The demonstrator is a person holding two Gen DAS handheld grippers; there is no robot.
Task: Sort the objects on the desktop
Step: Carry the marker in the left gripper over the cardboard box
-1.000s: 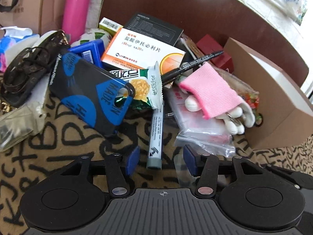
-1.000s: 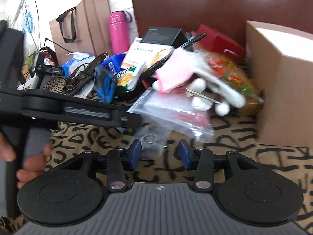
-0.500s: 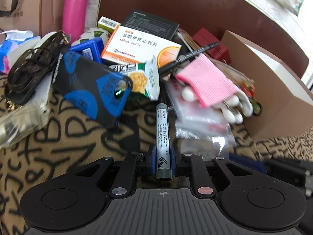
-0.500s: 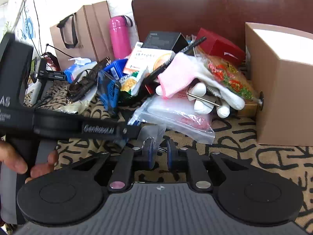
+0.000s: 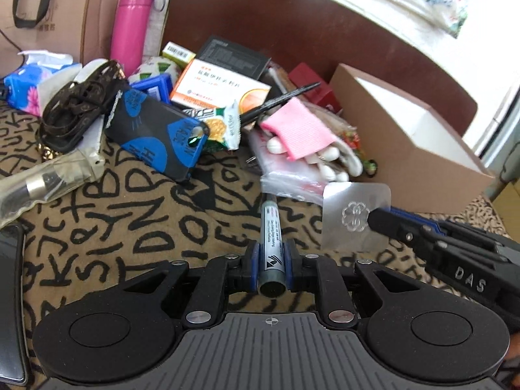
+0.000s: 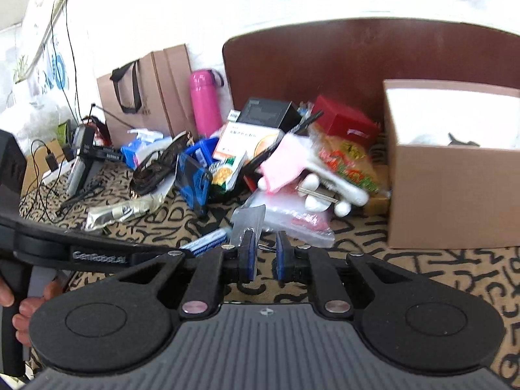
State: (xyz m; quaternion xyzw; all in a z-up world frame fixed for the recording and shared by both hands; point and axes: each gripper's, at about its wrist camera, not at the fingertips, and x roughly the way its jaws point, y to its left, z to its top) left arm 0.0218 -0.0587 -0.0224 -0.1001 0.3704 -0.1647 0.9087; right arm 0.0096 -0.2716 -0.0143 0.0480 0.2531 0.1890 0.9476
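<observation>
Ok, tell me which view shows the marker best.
Left wrist view: the marker lies lengthwise, label readable, clamped in the left gripper. Right wrist view shows only a blurred bit of it behind the left gripper's arm.

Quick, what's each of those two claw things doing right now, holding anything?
Left gripper: closed on the grey marker pen.
Right gripper: nearly closed, holding a clear plastic adhesive hook.

Marker and clear hook sticker

Grey marker [image 5: 270,227] points away toward the pile; clear square adhesive hook sheet [image 5: 354,216] stands upright just right of it.
</observation>
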